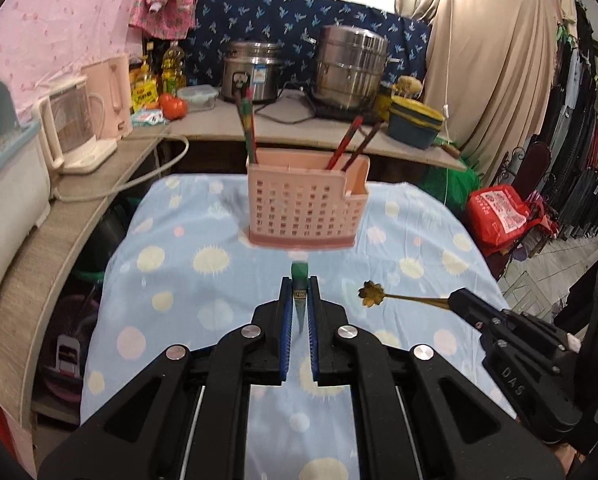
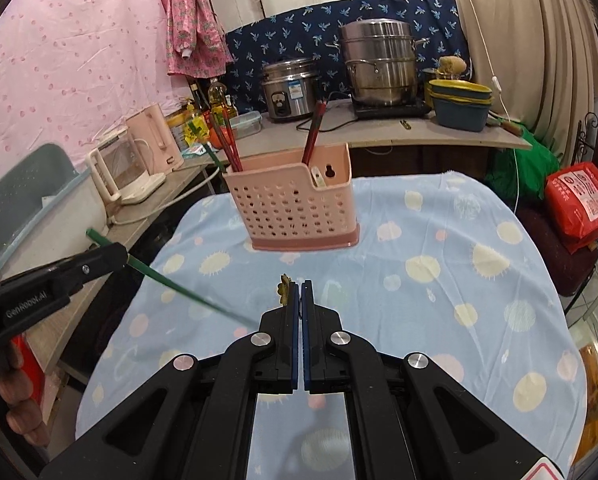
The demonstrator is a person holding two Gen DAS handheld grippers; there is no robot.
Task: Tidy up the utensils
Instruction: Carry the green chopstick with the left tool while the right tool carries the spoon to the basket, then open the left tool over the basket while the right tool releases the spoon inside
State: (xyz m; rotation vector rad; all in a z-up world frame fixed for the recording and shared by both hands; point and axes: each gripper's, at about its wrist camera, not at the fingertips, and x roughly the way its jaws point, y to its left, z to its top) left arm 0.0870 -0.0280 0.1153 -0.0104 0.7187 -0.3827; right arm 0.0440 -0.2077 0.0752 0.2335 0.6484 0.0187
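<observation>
Chopstick [image 2: 187, 288] clamped in the left gripper [image 1: 299, 292], a green one, long axis slanting across the fingers with its tip low over the cloth [image 2: 459, 300]. Right gripper [image 2: 301, 292] is pinched tight on a gold flower-headed spoon [image 1: 373, 293], handle running back into the fingers. Caddy [image 1: 303, 208] stands dead ahead of both tools on the table, red chopsticks [image 1: 349, 142] already upright inside. Left looks squarer to the caddy, so I'd judge it goes first, and the chopstick must be swung upright to drop in.
</observation>
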